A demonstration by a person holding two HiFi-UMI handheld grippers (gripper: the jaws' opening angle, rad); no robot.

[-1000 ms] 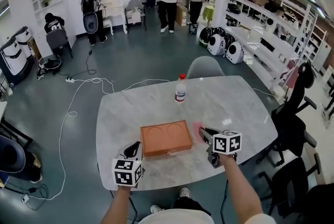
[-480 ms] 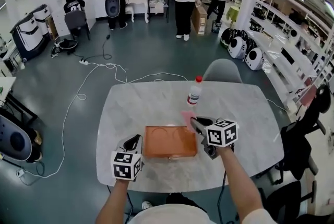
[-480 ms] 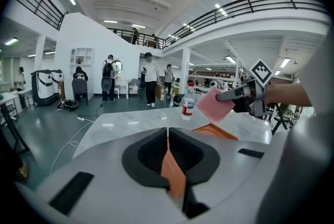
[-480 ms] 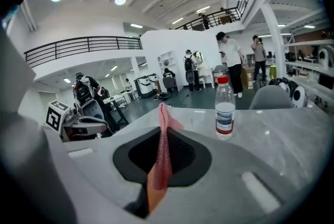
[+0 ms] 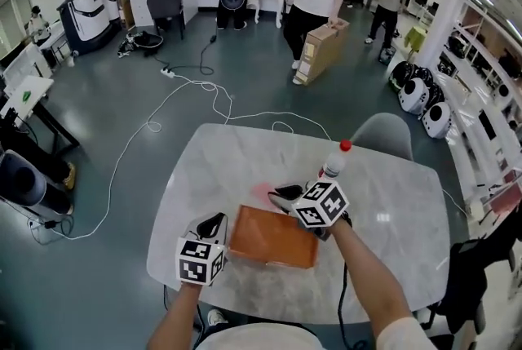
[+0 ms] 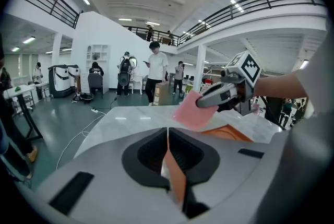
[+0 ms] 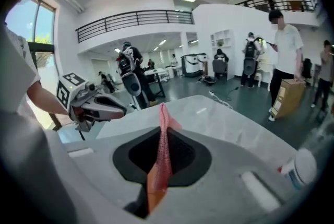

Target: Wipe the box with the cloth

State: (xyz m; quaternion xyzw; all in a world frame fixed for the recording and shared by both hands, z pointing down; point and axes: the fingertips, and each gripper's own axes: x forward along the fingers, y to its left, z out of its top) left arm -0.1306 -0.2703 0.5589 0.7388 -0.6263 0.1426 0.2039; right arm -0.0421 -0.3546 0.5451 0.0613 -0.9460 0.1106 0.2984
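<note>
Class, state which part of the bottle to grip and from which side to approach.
Grip the bottle round its body, below the red cap, coming level from the person's right. It stands upright and slim, and the right claw, holding the cloth, and the box crowd its near-left side.

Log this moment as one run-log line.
left gripper shut on box edge | right gripper shut on pink cloth, held near box's far edge | cloth-box contact unclear
</note>
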